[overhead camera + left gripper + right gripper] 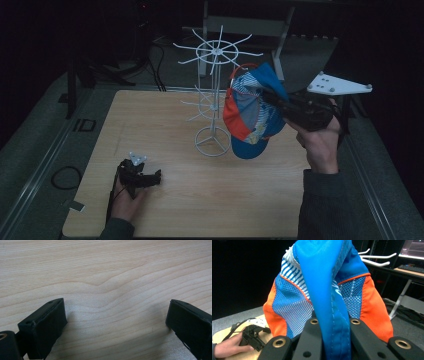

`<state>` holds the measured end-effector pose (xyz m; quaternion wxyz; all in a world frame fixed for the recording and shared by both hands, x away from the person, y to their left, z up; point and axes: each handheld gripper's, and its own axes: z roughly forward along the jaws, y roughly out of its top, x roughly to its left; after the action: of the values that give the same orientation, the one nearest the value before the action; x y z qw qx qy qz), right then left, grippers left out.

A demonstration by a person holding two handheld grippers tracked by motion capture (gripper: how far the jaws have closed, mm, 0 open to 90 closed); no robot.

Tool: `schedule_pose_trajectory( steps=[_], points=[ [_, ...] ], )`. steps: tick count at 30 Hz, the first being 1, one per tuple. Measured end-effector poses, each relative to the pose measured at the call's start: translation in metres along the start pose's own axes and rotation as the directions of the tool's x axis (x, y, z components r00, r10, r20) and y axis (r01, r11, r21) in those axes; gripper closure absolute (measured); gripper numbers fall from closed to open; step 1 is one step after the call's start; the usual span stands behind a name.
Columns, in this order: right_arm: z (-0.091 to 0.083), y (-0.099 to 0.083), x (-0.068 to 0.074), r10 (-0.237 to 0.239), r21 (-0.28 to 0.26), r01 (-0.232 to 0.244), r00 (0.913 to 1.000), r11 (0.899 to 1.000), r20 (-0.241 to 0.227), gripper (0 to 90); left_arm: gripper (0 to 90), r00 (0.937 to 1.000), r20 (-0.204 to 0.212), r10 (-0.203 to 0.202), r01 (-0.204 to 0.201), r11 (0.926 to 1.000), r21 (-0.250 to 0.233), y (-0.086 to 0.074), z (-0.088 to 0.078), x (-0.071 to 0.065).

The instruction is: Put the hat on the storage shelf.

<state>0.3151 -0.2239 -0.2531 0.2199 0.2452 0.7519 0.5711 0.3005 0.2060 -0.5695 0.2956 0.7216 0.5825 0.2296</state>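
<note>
Cap (252, 112), wooden table (200, 200), dark room

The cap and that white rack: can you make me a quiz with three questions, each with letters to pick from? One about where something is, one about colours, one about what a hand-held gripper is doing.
1. Where is the cap?
A. Flat on the table
B. Held up in the air beside the white rack
C. On the floor

2. Which colours does the cap have?
A. Green and yellow
B. Black and pink
C. Blue and orange, with white stripes

3. How are the jaws of the left hand-held gripper?
A. Open, with nothing between them
B. Shut on the cap
C. Shut on the rack

Answers:
1. B, the right hand-held gripper holds it up next to the rack, above the table.
2. C, blue mesh and orange panels fill the right gripper view.
3. A, the left gripper view shows bare wood between the jaws.
</note>
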Motion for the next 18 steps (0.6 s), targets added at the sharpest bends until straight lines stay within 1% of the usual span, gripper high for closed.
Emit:
schedule_pose_trajectory(
  steps=[3, 7, 10, 12, 14, 16, 17, 18],
  points=[
    [0.007, -0.003, 0.0, 0.008, 0.008, -0.008, 1.0, 1.0, -0.003, 88.4, 3.4, 1.0, 0.0, 0.002, -0.002, 1.0, 0.002, 0.0, 0.0, 0.0],
    [0.018, -0.005, 0.001, 0.001, 0.036, -0.001, 1.0, 0.999, -0.003, 88.3, 3.4, 1.0, 0.0, 0.002, -0.002, 1.0, 0.0, 0.0, 0.0, 0.0],
    [0.023, -0.007, 0.003, -0.007, 0.062, 0.006, 0.9998, 0.998, 0.02, 86.3, 3.4, 1.0, 0.0, 0.002, -0.002, 1.0, 0.0, 0.0, 0.0, 0.0],
    [0.025, -0.009, 0.004, -0.008, 0.073, 0.007, 0.9997, 0.997, 0.024, 80.4, 3.4, 1.0, 0.0, 0.003, -0.003, 1.0, 0.0, 0.0, 0.0, 0.0],
    [0.025, -0.01, 0.004, -0.011, 0.078, 0.008, 0.9995, 0.997, 0.031, 72.5, 3.4, 1.0, 0.0, 0.006, -0.006, 1.0, 0.003, 0.0, 0.0, 0.0],
    [0.025, -0.012, 0.003, -0.009, 0.077, 0.006, 0.9996, 0.997, 0.027, 64.8, 3.4, 1.0, 0.001, 0.005, -0.005, 1.0, 0.004, 0.0, 0.0, 0.0],
    [0.024, -0.014, 0.003, -0.001, 0.084, -0.001, 0.9997, 0.997, 0.024, 59.1, 3.4, 1.0, 0.001, 0.005, -0.005, 1.0, 0.004, 0.0, 0.0, 0.0],
    [0.024, -0.014, 0.003, 0.0, 0.088, -0.002, 0.9997, 0.996, 0.026, 55.3, 3.4, 1.0, 0.0, 0.005, -0.005, 1.0, 0.003, 0.0, 0.0, 0.0]
  ],
)
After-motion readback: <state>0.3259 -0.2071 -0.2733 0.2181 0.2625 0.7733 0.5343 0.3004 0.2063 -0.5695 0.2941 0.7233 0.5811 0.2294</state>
